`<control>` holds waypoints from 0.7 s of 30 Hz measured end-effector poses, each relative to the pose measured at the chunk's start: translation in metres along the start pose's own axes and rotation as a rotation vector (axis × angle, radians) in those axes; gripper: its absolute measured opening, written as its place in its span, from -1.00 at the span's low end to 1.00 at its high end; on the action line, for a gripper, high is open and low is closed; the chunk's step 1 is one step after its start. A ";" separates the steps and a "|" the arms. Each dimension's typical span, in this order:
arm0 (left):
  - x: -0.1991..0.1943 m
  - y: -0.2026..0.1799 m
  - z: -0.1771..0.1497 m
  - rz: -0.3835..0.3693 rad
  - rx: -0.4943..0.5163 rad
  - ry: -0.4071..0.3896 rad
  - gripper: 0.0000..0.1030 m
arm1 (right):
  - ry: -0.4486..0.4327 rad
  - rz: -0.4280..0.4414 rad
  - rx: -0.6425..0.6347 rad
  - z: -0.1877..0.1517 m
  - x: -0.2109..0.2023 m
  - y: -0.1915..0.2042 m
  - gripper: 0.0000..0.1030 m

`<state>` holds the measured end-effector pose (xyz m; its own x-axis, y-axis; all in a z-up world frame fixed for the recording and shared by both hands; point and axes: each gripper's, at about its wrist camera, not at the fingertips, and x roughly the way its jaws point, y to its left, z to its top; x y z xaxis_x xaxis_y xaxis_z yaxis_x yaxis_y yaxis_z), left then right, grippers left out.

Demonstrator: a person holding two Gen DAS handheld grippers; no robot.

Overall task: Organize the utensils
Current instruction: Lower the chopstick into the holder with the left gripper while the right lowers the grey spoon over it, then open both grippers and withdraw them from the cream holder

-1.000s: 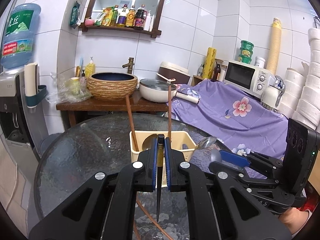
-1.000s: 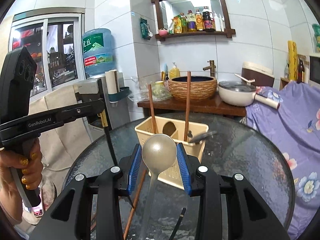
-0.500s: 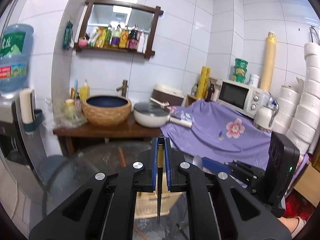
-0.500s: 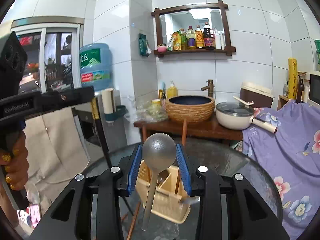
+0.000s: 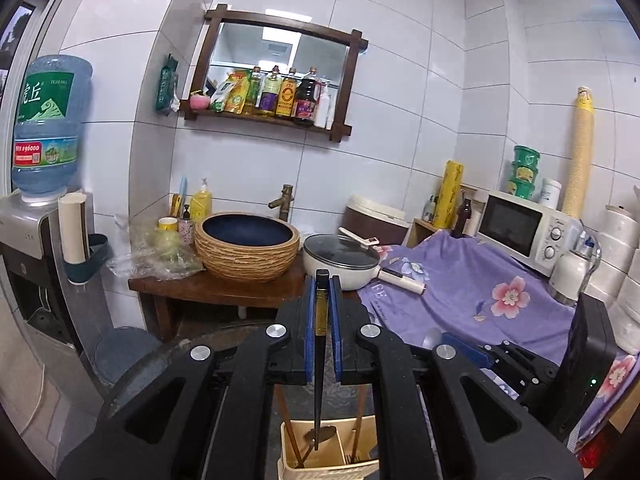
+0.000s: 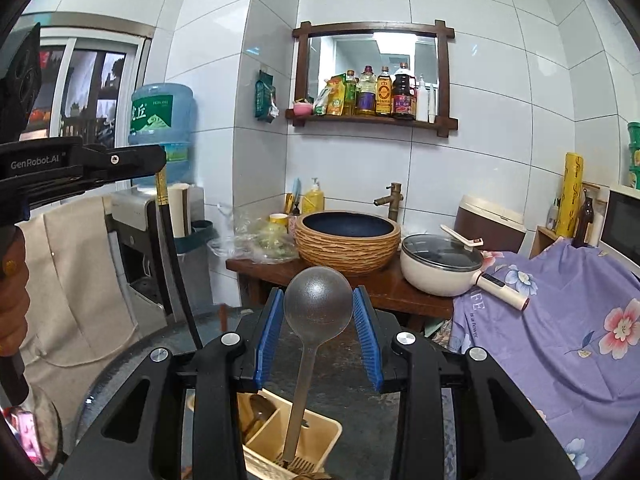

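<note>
My left gripper (image 5: 321, 292) is shut on a black chopstick (image 5: 319, 376) with a gold band; it hangs down with its tip inside the beige utensil holder (image 5: 308, 472). The chopstick also shows in the right wrist view (image 6: 176, 264). My right gripper (image 6: 318, 308) is shut on a grey metal spoon (image 6: 318, 304), bowl up, handle hanging down into the utensil holder (image 6: 320, 438). Brown chopsticks (image 5: 286, 420) and other utensils stand in the holder on the round glass table (image 6: 344, 368).
Behind the table stands a wooden shelf with a woven basin (image 5: 247, 246) and a white pot (image 5: 340, 262). A purple flowered cloth (image 5: 472, 296) lies to the right, a water dispenser (image 5: 36, 240) to the left. The right gripper's body (image 5: 560, 368) is at the right.
Both grippers have risen and tilted over the holder. The black chopstick's tip and the spoon's handle now hang inside the holder; the table has dropped low in both views.
</note>
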<state>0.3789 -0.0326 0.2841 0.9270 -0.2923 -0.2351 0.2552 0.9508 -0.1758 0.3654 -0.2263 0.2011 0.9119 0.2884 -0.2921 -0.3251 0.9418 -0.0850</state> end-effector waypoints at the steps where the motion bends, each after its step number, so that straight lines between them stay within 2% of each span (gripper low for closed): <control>1: 0.006 0.002 -0.004 0.007 -0.002 0.000 -0.86 | 0.000 0.002 0.003 -0.004 0.003 -0.002 -0.32; 9: 0.030 0.007 -0.042 0.011 0.006 0.061 -0.86 | 0.054 0.028 -0.005 -0.029 0.022 -0.006 -0.32; 21: 0.054 0.008 -0.102 0.015 0.033 0.203 -0.86 | 0.257 0.069 -0.030 -0.047 0.045 -0.001 -0.32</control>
<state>0.4032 -0.0517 0.1723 0.8571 -0.2898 -0.4259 0.2538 0.9570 -0.1405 0.3948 -0.2221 0.1432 0.7950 0.2945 -0.5302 -0.3947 0.9150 -0.0835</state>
